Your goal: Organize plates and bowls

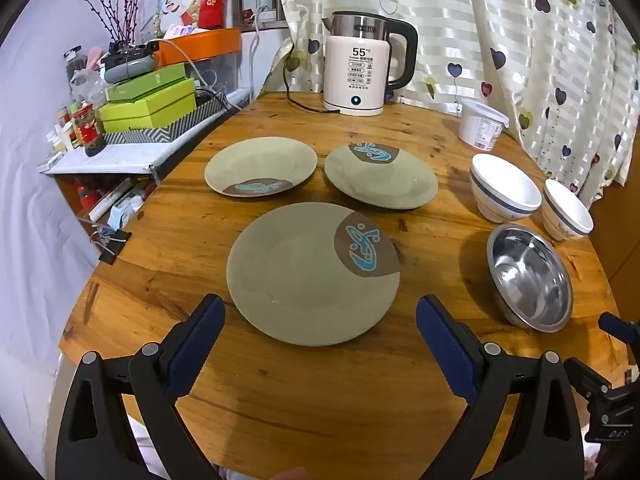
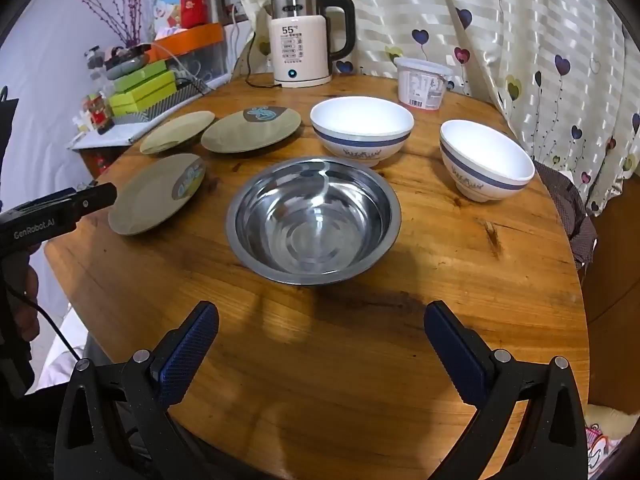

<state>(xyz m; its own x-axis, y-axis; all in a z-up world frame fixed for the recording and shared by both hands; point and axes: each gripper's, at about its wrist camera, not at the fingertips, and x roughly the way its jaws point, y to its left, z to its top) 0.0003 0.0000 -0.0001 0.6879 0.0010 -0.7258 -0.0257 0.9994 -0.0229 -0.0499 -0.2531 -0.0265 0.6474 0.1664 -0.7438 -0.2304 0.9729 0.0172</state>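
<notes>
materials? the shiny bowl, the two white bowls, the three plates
Shiny bowl: looks like stainless steel, polished; mirror reflections and concentric rings inside.
White bowls: glossy white with a blue band; ceramic or melamine, can't tell from the look.
Plates: matte olive-beige with a printed brown and blue patch; probably glazed stoneware or melamine.

A round wooden table (image 1: pixel 304 392) stands before a heart-print curtain (image 1: pixel 500 40), beside a cluttered shelf (image 1: pixel 104 158).
</notes>
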